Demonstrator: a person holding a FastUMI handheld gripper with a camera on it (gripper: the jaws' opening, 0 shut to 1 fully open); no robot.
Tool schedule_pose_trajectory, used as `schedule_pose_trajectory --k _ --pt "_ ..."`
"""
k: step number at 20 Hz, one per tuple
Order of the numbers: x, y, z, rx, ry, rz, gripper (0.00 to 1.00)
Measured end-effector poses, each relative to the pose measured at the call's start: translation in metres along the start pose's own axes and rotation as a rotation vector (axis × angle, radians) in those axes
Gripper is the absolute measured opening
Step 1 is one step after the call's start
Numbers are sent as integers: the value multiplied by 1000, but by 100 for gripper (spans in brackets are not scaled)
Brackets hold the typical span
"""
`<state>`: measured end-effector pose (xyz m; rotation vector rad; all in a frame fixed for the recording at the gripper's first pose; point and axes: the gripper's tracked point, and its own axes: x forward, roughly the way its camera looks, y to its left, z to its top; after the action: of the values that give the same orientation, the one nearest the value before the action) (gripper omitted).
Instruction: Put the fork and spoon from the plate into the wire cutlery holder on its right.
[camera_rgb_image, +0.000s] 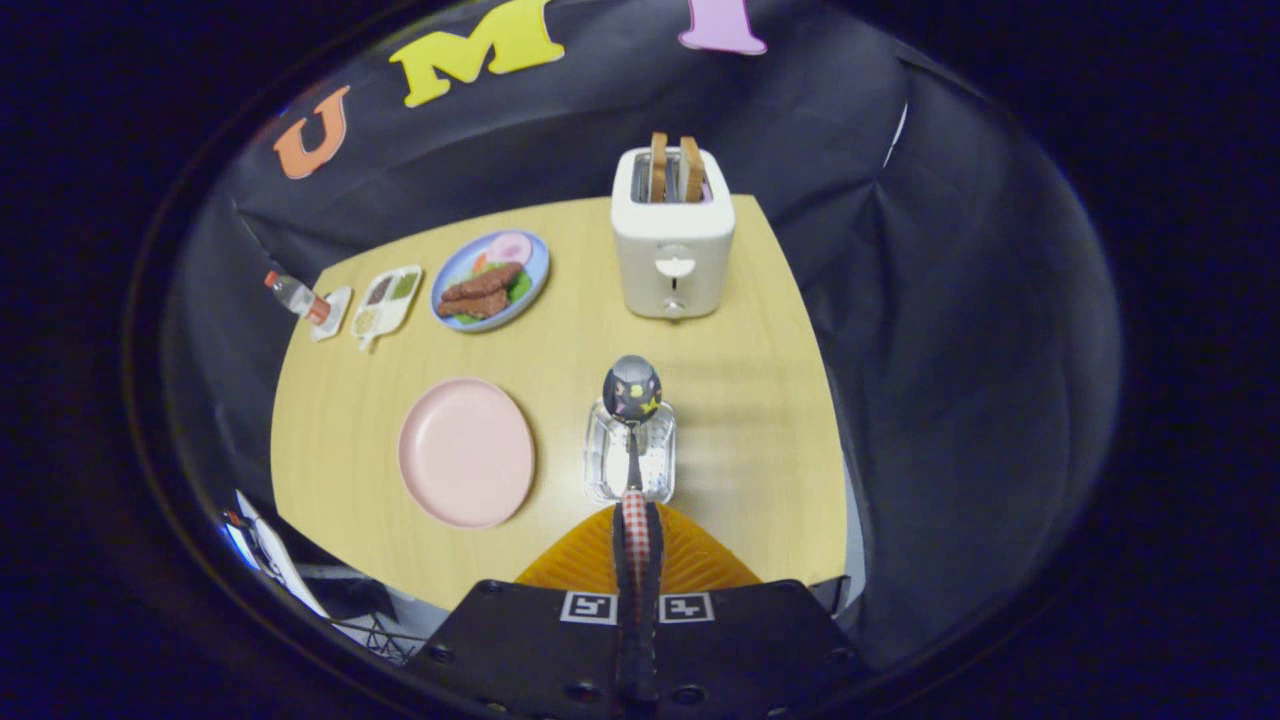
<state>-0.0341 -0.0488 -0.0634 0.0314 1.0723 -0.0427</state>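
My claw (637, 545) is clamped on the spoon's (633, 420) checked handle — bowl pointing straight ahead, hanging right over the wire cutlery holder (630, 455), just right of the pink plate (466, 452).

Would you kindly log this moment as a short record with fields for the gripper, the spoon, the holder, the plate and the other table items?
gripper: gripper shut on the spoon's checked handle
spoon: spoon held with its bowl pointing away, over the holder
holder: clear holder just ahead of the fingers, right of the plate; contents cannot be made out
plate: pink plate bare, no cutlery on it
beyond: toaster with two slices, blue dish of food, sectioned tray, small bottle
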Motion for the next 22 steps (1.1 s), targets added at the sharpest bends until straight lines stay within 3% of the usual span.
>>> schedule_pose_trajectory --k 11,22 --pt "31 22 -4 130 396 100 0" --pt "52 27 12 158 498 11 1"
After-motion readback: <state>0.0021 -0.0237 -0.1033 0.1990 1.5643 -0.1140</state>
